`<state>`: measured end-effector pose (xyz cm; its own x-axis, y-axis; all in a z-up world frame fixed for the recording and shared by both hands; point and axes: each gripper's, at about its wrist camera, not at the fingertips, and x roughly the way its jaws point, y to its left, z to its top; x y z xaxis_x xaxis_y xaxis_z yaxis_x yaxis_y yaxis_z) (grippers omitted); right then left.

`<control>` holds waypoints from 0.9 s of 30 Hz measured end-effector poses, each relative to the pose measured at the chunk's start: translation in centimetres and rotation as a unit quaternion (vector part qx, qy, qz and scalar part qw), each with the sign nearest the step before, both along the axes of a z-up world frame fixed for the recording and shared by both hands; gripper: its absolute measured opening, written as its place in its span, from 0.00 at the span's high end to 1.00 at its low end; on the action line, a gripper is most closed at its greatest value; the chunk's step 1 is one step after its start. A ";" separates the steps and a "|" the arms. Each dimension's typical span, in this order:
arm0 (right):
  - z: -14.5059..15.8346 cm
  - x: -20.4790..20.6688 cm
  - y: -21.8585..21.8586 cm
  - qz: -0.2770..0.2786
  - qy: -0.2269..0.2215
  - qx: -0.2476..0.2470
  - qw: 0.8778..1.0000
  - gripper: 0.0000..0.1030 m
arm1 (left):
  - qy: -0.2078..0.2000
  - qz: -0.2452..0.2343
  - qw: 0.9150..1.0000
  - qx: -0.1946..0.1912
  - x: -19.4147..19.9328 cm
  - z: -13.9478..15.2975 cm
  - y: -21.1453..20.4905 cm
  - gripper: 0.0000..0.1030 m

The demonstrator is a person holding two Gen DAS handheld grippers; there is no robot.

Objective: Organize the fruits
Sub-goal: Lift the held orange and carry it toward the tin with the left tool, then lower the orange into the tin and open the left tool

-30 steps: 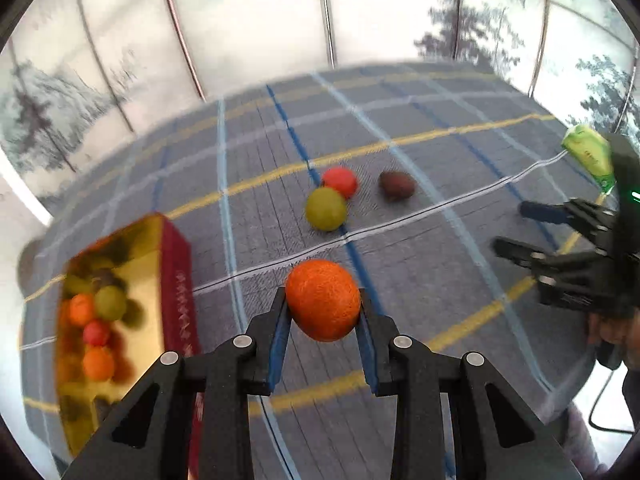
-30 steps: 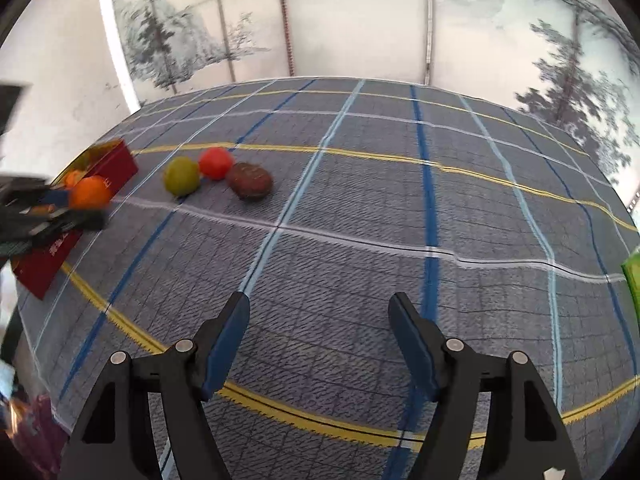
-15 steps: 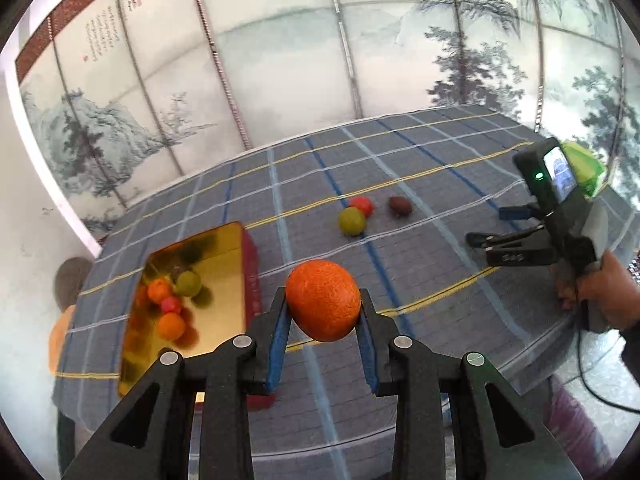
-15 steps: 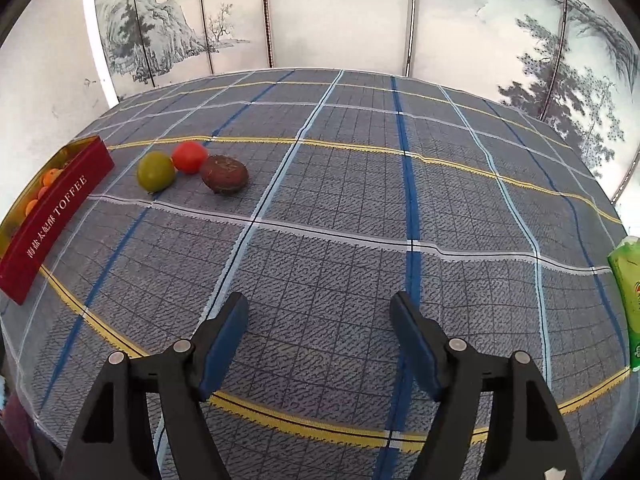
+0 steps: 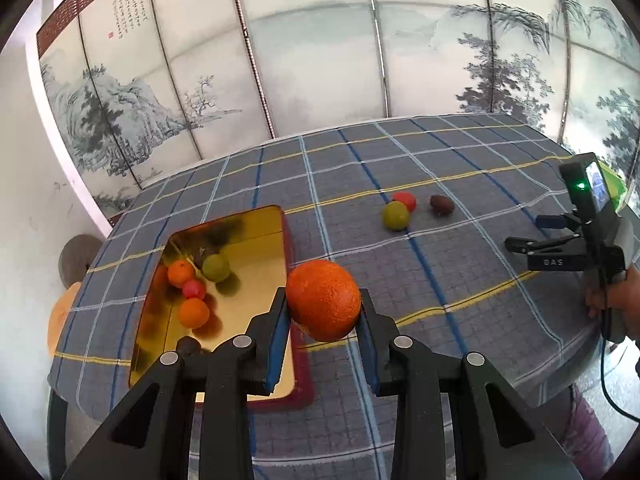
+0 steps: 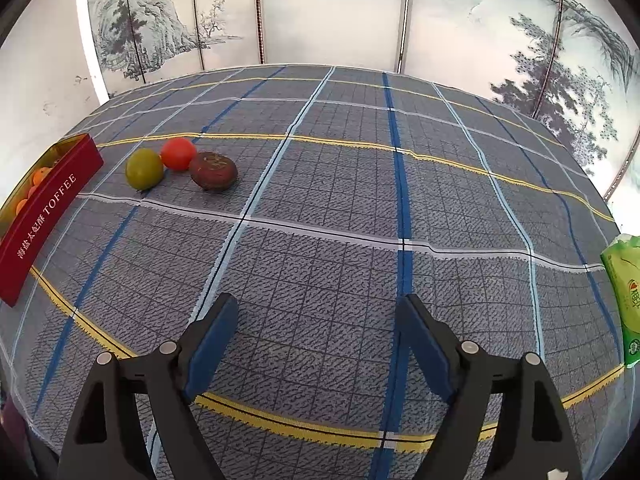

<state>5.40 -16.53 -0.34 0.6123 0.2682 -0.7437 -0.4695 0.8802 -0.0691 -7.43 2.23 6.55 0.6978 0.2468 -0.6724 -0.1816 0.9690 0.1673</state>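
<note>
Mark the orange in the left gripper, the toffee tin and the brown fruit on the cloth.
orange (image 5: 323, 300), left wrist view, middle of its peel between the fingers.
toffee tin (image 6: 48, 208), right wrist view, red side wall with lettering.
brown fruit (image 6: 213, 170), right wrist view, top of its wrinkled skin.

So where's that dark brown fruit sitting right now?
The dark brown fruit lies on the plaid tablecloth, far left in the right wrist view, just right of the red fruit and green fruit.
</note>
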 end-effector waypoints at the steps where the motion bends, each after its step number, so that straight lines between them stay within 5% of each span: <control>1: 0.0 0.0 0.0 0.000 0.000 0.000 1.000 0.21 | 0.001 0.002 1.000 -0.001 0.1 -0.1 0.3 0.68; 20: -0.1 0.0 0.0 -0.010 -0.002 -0.005 1.000 0.18 | -0.003 0.059 0.998 -0.004 0.7 -1.6 6.8 0.68; 27: -0.1 -0.1 0.2 -0.012 -0.004 -0.008 1.000 0.17 | 0.005 0.097 0.994 -0.049 0.1 -2.8 11.2 0.68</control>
<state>5.32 -16.33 -0.40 0.6242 0.2422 -0.7428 -0.4476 0.8901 -0.0860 -7.31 13.46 3.77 0.6369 0.3094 -0.7062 -0.3654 0.9277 0.0768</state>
